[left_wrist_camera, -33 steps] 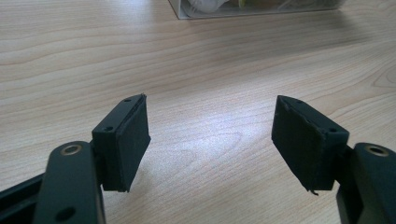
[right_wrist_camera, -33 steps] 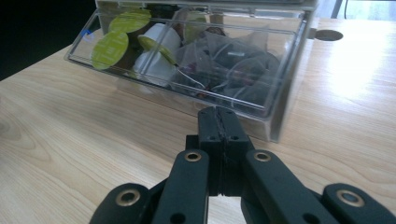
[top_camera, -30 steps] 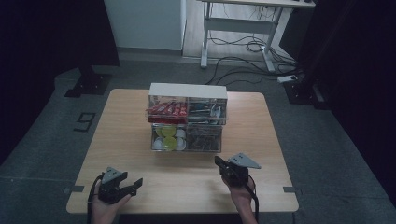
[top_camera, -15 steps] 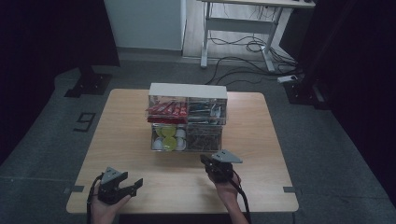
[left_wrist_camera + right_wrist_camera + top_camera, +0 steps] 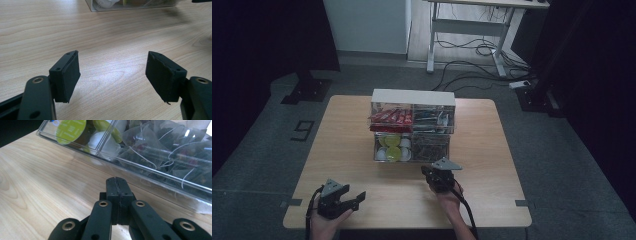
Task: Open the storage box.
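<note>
High view: a clear acrylic organizer (image 5: 413,131), two tiers by two columns with a white top, stands mid-bench on the wooden bench (image 5: 342,150). Upper left compartment holds red sachets (image 5: 390,118); upper right holds mixed packets, too small to name. Lower left holds coffee capsules (image 5: 393,147), green and white; lower right holds tea bags (image 5: 430,147). Right tongs (image 5: 435,172), held in the person's right hand, sit just in front of the organizer's lower right compartment, tips aimed at it, near but with a strip of bench showing between. Left tongs (image 5: 353,198) lie low at the bench's near left corner, well apart from the organizer, jaws spread.

Left gripper view: left tongs (image 5: 113,72) stand wide open, with bare wood grain between the two black pads (image 5: 69,72) and nothing gripped. The organizer's bottom edge (image 5: 130,6) shows at the top of the frame, far off.

Right gripper view: right tongs (image 5: 117,188) are fully closed, pads pressed flat against each other with nothing between them. Tips sit low over the bench, just short of the organizer's clear front wall (image 5: 150,173); whether they touch it I cannot tell. Straight ahead, behind the wall, are pyramid tea bags (image 5: 175,152) with strings. To the left, past a divider, are capsules with a lime-green lid (image 5: 71,130) and white ones.
</note>
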{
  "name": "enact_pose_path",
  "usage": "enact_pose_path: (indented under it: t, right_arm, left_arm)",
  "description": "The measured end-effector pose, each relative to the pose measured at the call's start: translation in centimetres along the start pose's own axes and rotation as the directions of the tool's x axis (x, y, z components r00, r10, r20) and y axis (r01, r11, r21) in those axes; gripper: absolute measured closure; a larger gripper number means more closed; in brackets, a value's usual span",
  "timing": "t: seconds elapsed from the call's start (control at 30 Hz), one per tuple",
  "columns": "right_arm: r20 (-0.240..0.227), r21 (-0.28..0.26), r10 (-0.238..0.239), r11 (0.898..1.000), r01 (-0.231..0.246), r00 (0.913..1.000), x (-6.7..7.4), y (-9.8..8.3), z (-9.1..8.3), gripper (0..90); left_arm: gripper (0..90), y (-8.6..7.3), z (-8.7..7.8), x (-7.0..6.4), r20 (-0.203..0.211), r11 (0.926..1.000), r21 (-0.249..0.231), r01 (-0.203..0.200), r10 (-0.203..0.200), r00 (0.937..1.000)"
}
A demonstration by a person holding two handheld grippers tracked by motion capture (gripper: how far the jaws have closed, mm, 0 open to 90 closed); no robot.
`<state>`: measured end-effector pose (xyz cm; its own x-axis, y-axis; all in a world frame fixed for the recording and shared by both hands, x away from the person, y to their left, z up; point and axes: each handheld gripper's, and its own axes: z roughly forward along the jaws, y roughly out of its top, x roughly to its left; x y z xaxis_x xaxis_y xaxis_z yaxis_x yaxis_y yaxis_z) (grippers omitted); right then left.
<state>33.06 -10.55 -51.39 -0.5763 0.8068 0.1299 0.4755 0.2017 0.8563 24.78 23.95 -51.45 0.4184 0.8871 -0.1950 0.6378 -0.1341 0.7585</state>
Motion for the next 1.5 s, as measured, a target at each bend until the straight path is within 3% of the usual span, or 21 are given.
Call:
enact_pose_path:
  t: [0.4, 1.5]
  right_arm:
    - [0.005, 0.020, -0.003, 1.000, 0.003, 1.0000, -0.5, 0.1, 1.5, 89.5]
    - [0.002, -0.011, -0.002, 1.000, 0.002, 1.0000, -1.0, 0.4, 0.0, 89.5]
  left_arm:
    - [27.9, 0.3, -0.5, -0.1, 0.000, 0.9997, -0.025, -0.004, 0.004, 1.0000]
    - [27.6, 0.2, -0.1, -0.6, 0.011, 0.9998, -0.007, -0.019, 0.019, 0.9997]
